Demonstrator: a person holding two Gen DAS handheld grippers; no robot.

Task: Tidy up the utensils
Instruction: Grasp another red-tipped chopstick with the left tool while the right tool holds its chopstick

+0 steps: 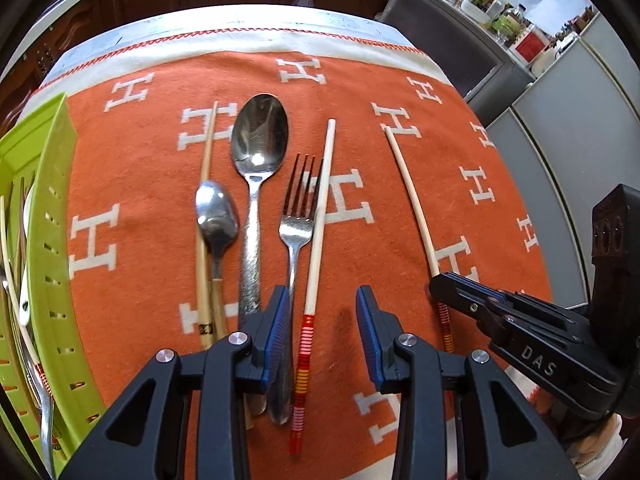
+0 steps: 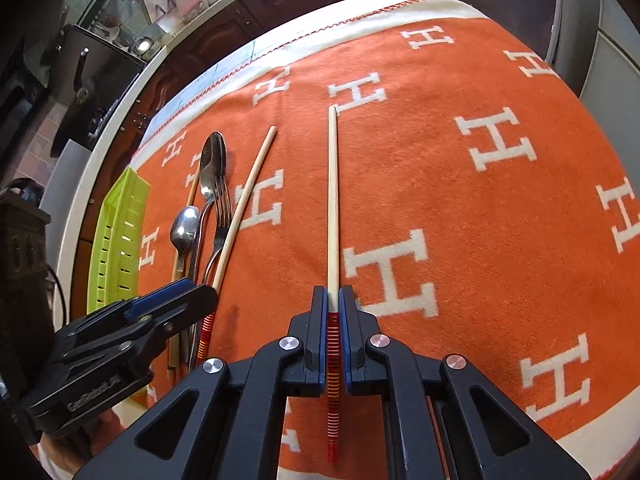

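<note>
Here, your right gripper [image 2: 331, 332] had its fingers closed tight on a chopstick [image 2: 332, 200], pinching it just above the red-striped handle at lower centre of the right view, its pale tip pointing to the upper middle. Your left gripper [image 1: 323, 320] stood with fingers wide apart and held nothing; a second chopstick [image 1: 318, 216] lay between them on the orange cloth [image 1: 400, 208]. Just left of it lay a fork [image 1: 296, 224], a big spoon [image 1: 258, 148] and a small spoon [image 1: 216, 216]. The green tray [image 1: 60, 264] sat at the left edge, utensils already inside.
</note>
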